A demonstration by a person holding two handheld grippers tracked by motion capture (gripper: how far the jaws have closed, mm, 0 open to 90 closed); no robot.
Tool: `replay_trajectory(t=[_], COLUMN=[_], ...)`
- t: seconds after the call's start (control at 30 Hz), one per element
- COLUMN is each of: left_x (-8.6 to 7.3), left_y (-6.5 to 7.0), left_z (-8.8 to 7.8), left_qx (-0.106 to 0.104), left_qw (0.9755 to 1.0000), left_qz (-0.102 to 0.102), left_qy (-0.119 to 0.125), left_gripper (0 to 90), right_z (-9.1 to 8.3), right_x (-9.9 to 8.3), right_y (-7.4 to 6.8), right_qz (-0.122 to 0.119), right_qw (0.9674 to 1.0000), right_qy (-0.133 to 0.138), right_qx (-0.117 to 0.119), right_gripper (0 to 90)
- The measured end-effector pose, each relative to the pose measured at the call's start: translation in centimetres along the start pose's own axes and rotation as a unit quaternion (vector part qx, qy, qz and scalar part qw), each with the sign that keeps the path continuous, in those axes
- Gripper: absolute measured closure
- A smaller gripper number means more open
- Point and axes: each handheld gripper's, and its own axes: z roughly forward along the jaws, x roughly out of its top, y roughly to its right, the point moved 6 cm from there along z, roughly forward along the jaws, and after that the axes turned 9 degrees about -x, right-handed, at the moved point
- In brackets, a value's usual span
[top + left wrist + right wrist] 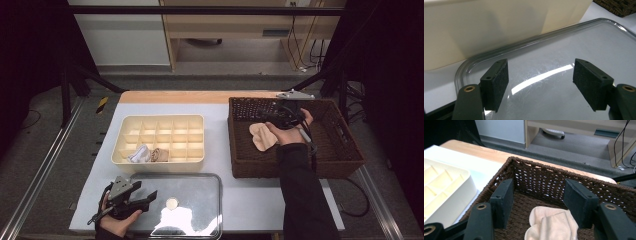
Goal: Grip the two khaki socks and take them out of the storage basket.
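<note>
my right gripper (539, 203), jaws released, hovers over the beige socks (552, 225) in the wicker basket (529, 170); left gripper (540, 85) idles released.

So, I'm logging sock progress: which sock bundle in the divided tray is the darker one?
The tan rolled bundle, front row, right of the white bundle.

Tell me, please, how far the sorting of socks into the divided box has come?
Looks done: two rolled socks lie in the divided box. In hand: the right gripper hovers open above a beige sock in the basket. The left gripper, open, waits over the clear lid.
</note>
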Motion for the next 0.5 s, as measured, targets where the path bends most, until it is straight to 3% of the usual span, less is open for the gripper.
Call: replay_trajectory(t=[0.5], left_x=[0.0], left_y=[-0.1], left_z=[0.0], left_qx=[-0.002], left_qw=[1.0], left_qz=[-0.001], left_qy=[0.002], left_gripper=[28.1], right_z=[4.7], right_x=[-1.0], right_y=[-0.4], right_qz=[-0.004], right_qw=[0.999], right_qy=[-0.043], right_qx=[-0.016], right_gripper=[44.3])
